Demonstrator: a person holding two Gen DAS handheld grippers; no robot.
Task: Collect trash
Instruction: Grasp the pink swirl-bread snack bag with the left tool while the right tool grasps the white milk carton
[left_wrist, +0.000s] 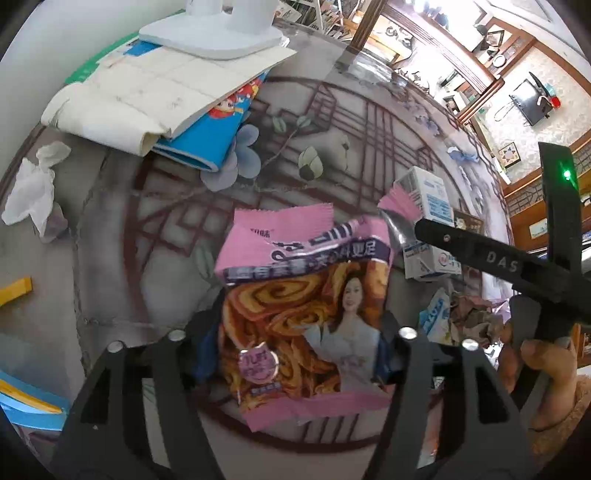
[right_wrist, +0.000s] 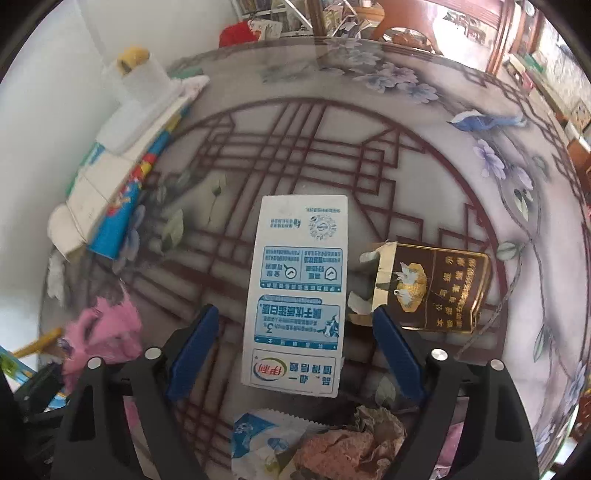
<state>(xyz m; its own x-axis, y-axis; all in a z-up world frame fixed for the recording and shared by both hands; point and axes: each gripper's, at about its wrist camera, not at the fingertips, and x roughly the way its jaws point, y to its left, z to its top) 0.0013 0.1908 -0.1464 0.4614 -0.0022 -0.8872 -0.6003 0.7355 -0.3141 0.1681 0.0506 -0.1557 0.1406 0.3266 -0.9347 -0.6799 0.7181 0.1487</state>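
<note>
You're mid-pickup: left gripper (left_wrist: 295, 354) clamps the pink snack wrapper (left_wrist: 303, 295) over the table (left_wrist: 110, 229), right gripper (right_wrist: 291, 347) straddles the milk carton (right_wrist: 299, 291) with jaws apart, so close next

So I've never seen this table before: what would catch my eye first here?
The pink snack wrapper with spiral pastries printed on it sits squarely between the left gripper's fingers. In the right wrist view, a white and blue milk carton lies flat between the right gripper's open blue fingers, and a dark brown and gold cigarette pack lies just right of it.
</note>
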